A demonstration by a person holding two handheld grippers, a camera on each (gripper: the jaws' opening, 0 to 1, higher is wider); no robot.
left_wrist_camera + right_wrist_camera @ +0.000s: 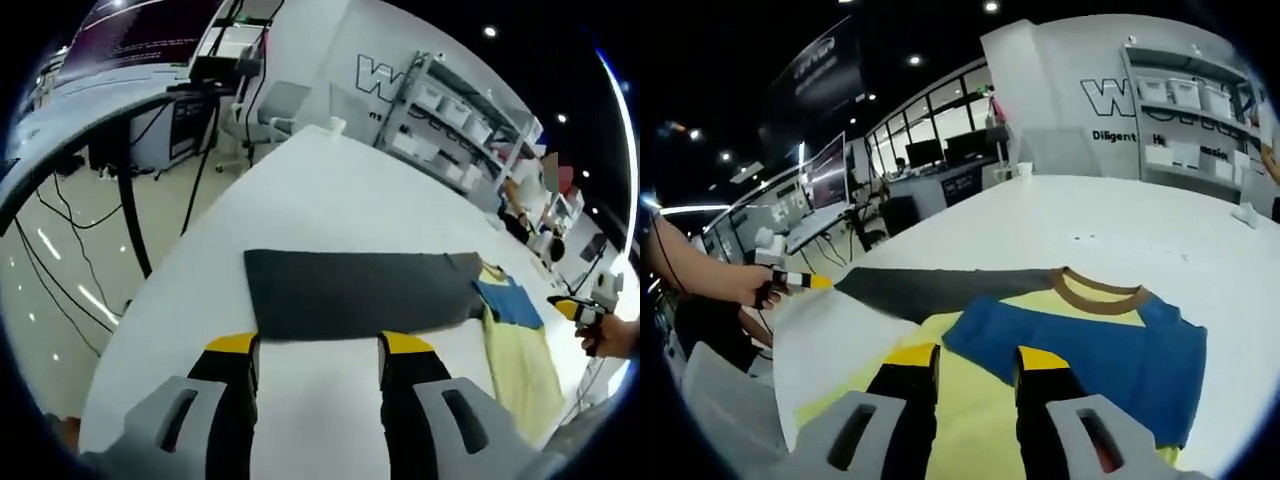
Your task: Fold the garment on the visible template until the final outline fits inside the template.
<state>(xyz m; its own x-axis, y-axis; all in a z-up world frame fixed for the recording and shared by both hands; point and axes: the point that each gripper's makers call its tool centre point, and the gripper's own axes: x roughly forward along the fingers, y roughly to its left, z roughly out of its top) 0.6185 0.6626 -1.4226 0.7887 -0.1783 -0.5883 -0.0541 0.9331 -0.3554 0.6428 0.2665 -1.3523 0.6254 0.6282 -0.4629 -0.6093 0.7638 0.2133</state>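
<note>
Jaws of the left gripper (318, 350) stand apart, empty, just short of the dark template (360, 292) on the white table (330, 190). The right gripper (975, 358) hovers agape, holding nothing, over the yellow-and-blue garment (1080, 340), which lies spread beside and partly over the template. Folding looks barely begun. The garment's lower hem is cut off.

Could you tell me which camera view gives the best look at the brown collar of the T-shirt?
The right gripper view: the brown collar lies open and near, above the blue chest panel of the T-shirt. In the left gripper view the shirt lies far right beside the dark template, and the collar is too small to tell.
</note>
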